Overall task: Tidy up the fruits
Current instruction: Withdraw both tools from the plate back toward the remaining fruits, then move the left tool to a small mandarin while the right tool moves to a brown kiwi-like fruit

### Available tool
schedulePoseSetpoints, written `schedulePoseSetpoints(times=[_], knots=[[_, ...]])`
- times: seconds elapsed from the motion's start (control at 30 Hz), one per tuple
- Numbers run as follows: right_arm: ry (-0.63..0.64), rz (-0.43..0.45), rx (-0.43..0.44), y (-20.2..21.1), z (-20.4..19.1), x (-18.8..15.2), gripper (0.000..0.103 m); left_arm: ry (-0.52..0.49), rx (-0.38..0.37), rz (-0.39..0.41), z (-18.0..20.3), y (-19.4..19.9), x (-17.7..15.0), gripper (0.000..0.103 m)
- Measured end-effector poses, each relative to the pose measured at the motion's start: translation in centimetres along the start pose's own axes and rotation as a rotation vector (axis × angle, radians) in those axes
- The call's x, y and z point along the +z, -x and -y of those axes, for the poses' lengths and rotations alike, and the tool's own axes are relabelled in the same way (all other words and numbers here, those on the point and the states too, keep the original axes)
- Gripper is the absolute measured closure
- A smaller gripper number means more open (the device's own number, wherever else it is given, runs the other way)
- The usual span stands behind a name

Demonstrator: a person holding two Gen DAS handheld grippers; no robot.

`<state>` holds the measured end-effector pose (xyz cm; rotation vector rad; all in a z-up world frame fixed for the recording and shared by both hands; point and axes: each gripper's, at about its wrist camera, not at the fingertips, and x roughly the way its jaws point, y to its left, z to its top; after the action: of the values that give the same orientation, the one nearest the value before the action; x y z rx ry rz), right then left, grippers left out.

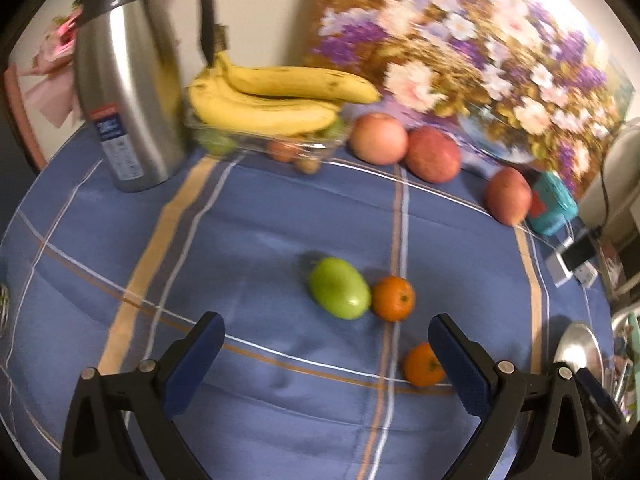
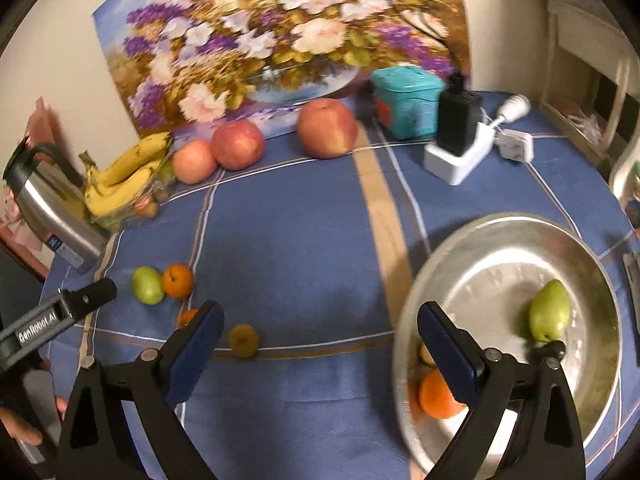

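In the left wrist view my left gripper (image 1: 326,344) is open just above the blue cloth. A green fruit (image 1: 339,288) and a tangerine (image 1: 393,298) lie touching just beyond its fingertips. A second tangerine (image 1: 423,364) sits against the outer side of the right finger (image 1: 452,344). My right gripper (image 2: 322,332) is also open and holds nothing. To its right, a metal bowl (image 2: 500,264) holds a green fruit (image 2: 550,312) and an orange (image 2: 438,396). A small yellowish fruit (image 2: 243,340) lies on the cloth between the right gripper's fingers.
At the back stand a steel thermos (image 1: 128,88), bananas (image 1: 272,100) on a clear tray, three apples (image 2: 238,144) and a flower painting (image 2: 280,32). A teal box (image 2: 408,100), a black charger (image 2: 458,128) and white plugs sit back right. A hand (image 2: 20,428) shows lower left.
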<state>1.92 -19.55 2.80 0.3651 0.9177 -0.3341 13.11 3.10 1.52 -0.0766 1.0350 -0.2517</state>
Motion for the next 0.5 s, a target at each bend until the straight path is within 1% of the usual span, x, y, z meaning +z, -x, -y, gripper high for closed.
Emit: schedulePoseSetpoints(times=[0.13,0.3,0.5], knots=[[0.039,-0.02,0.004,-0.9,-1.4,0.0,0.005,0.039,0.021,0.005,-1.4,-0.1,0.5,0.0],[0.063,-0.05,0.013,-2.4,-2.7,0.0,0.005,0.036,0.059,-0.009,-2.0,-0.8,0.6,0.0],[0.079,-0.088,0.024,-4.3,-4.0,0.3,0.005,0.026,0.064,-0.03,-1.7,-2.0,0.7,0.0]])
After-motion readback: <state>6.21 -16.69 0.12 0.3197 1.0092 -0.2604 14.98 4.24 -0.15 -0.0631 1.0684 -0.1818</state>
